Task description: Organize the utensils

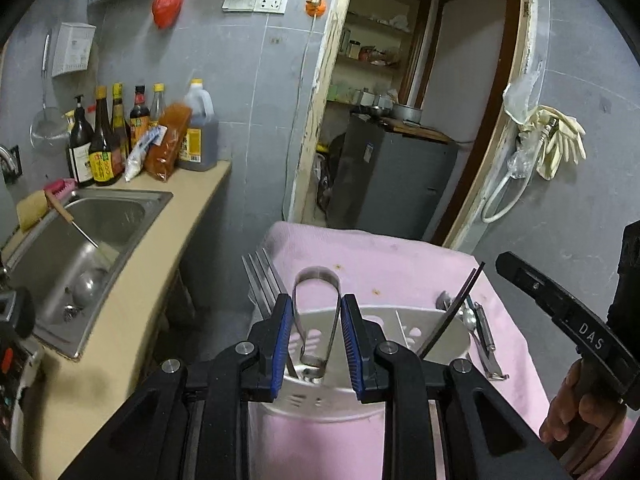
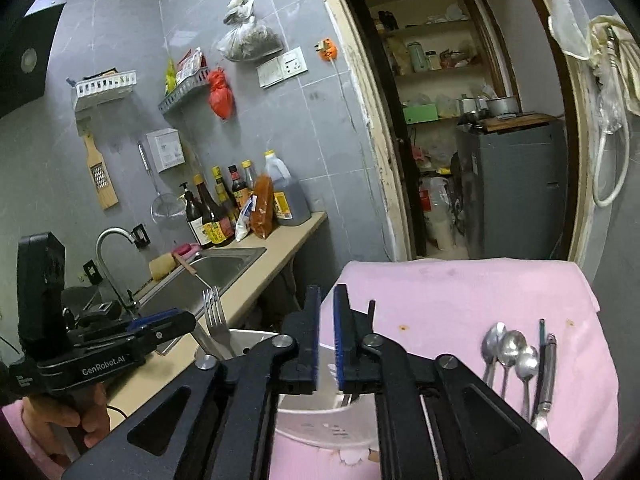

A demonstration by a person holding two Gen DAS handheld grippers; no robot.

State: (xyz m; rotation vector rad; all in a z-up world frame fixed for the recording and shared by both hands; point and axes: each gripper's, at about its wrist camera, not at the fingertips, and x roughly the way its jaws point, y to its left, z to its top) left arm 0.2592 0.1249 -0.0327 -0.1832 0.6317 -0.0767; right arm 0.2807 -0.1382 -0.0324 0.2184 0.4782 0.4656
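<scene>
Nearest the lens in the left wrist view, we see the left gripper (image 1: 316,312), its blue pads closed to a narrow gap and pressing on both arms of the metal tongs (image 1: 316,274). The tongs stand loop-up, their arms squeezed together toward the tips, which reach down into the white utensil holder (image 1: 436,332).

Reading from the left, we note the steel sink (image 1: 100,220) set in the beige counter. The forks (image 1: 260,280) come next, standing tines-up at the holder's left side. Then come the gripped tongs, and then a pair of black chopsticks (image 1: 460,304) leaning in the holder's right compartment. The holder rests on a pink cloth (image 1: 400,252). At the far right edge, a hand (image 1: 576,408) grips the handle of the other tool.

In the right wrist view, we see the right gripper (image 2: 327,292) above the holder. Its jaws are parted only slightly, with nothing between the pads and the chopsticks just outside its right finger. To its right, three spoons (image 2: 510,346) and a steel-handled utensil (image 2: 549,360) lie side by side on the cloth.
</scene>
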